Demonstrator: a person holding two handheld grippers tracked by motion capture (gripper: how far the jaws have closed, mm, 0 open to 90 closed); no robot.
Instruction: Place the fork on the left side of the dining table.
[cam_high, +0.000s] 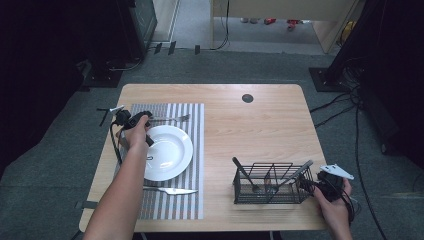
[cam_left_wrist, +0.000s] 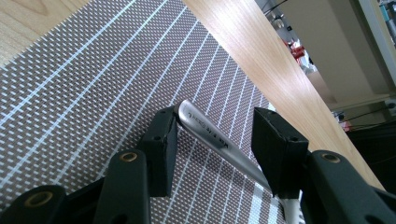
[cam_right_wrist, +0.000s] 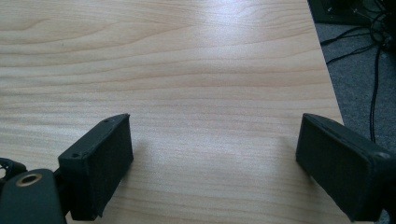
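Black fingers (cam_left_wrist: 163, 154) of the left gripper (cam_left_wrist: 212, 140) rise from the bottom of the left gripper view, parted a little, with the steel handle of a fork (cam_left_wrist: 219, 142) lying slantwise between them on the striped placemat (cam_left_wrist: 84, 93). The left pad touches or nearly touches the handle's rounded end; the right pad stands clear of it, so nothing is clamped. In the high view that fork (cam_high: 172, 119) lies along the upper edge of the placemat, just above the white plate (cam_high: 172, 150), with a knife (cam_high: 170, 190) below the plate. My reading is that a place setting is being laid or cleared, and the step in hand is either releasing or taking the fork; which, I cannot tell. The left forearm reaches up from the bottom of the frame, wrist turned right. The right gripper (cam_high: 327, 182), fingers spread wide over bare tabletop (cam_right_wrist: 187, 70), rests at lower right beside the wire caddy (cam_high: 272, 182), which holds more utensils.
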